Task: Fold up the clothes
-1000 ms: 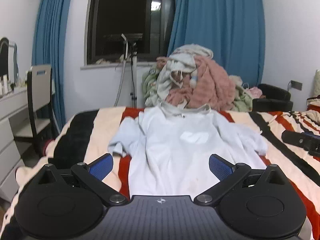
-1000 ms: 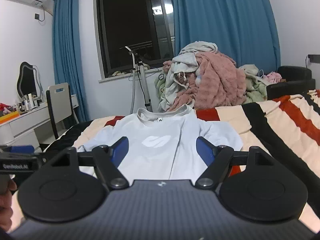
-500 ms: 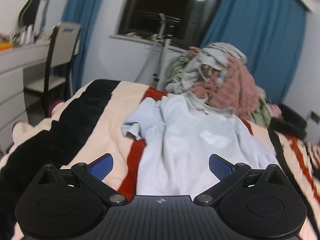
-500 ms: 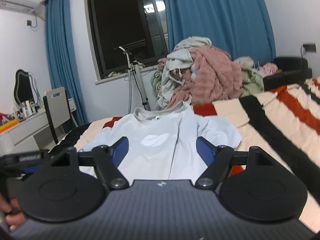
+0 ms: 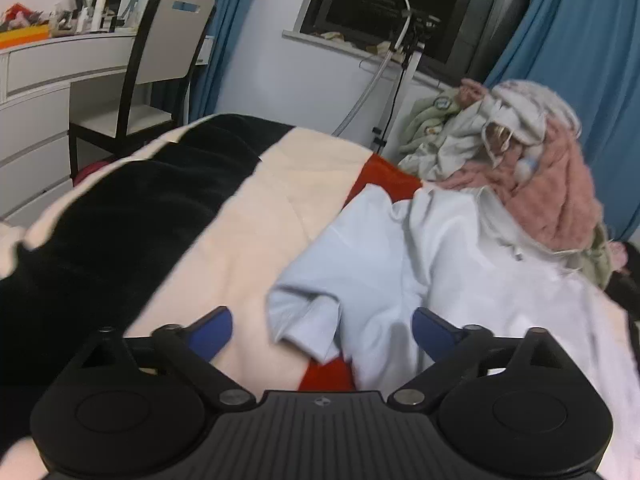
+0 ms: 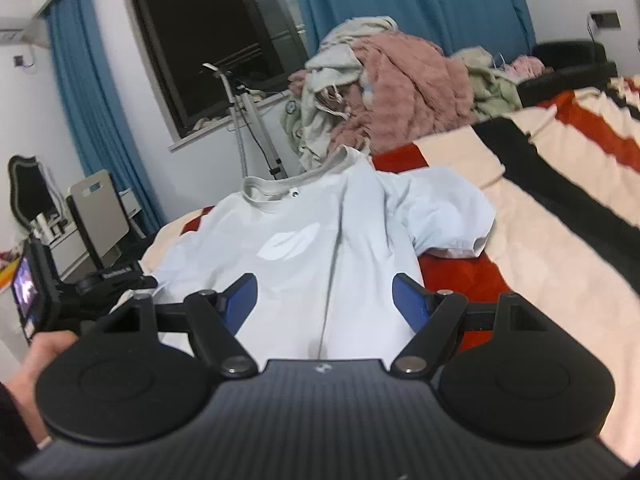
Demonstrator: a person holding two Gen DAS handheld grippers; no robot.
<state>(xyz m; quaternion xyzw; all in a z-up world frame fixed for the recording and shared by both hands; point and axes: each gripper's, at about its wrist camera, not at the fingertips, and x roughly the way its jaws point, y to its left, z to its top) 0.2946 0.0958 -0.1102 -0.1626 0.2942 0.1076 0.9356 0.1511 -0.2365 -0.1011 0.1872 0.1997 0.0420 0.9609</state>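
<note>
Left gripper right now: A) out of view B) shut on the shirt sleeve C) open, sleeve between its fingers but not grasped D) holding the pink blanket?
C: the left gripper stands open, its blue pads wide apart, with the light blue T-shirt sleeve lying loose on the striped blanket between them.

The left black two-finger gripper with blue pads (image 5: 322, 330) is held low and tilted, its jaws spread wide — nothing sits clamped between the blue pads (image 5: 211, 330). The right black two-finger gripper with blue pads (image 6: 326, 300) also has its jaws wide apart, gripping nothing. In the right wrist view the left gripper shows at the left edge, and a person's bare hand (image 6: 38, 356) wraps its handle — a dark sleeve covers the wrist below
</note>
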